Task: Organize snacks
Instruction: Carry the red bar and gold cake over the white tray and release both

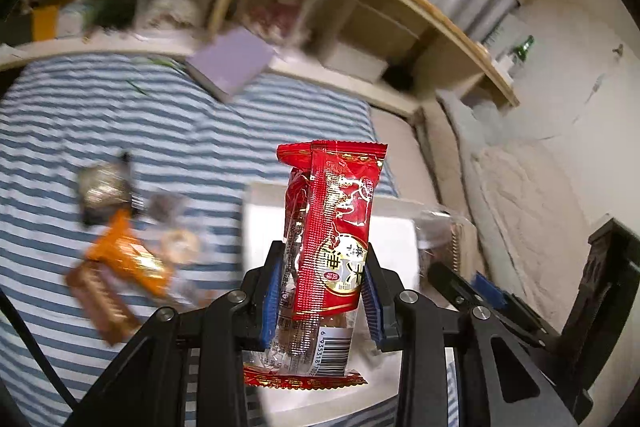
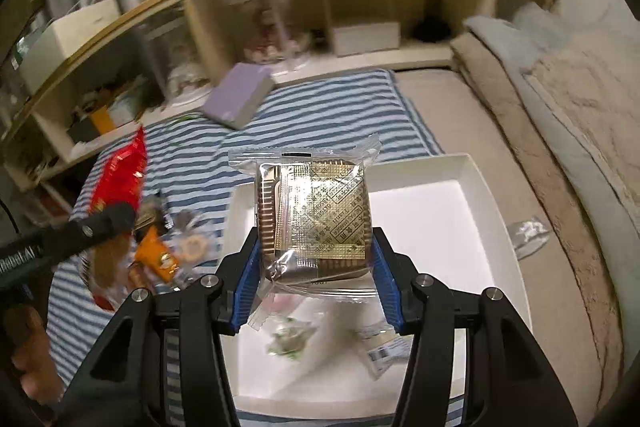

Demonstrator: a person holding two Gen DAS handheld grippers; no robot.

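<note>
My left gripper [image 1: 322, 291] is shut on a red snack packet [image 1: 334, 223], held upright above the white tray [image 1: 392, 227]. My right gripper [image 2: 316, 283] is shut on a clear-wrapped square pastry in a gold tray [image 2: 316, 217], held over the white tray [image 2: 476, 183]. The left gripper and its red packet [image 2: 122, 171] show at the left of the right wrist view. The right gripper [image 1: 476, 287] shows at the right of the left wrist view. Loose snacks [image 1: 120, 247] lie in a pile on the striped cloth [image 1: 180, 123].
Small wrapped items [image 2: 292, 339] lie in the tray. A purple box [image 2: 240, 99] lies at the far edge of the cloth. A wooden shelf unit [image 2: 360, 7] runs along the back. A beige blanket [image 2: 580, 115] lies at the right.
</note>
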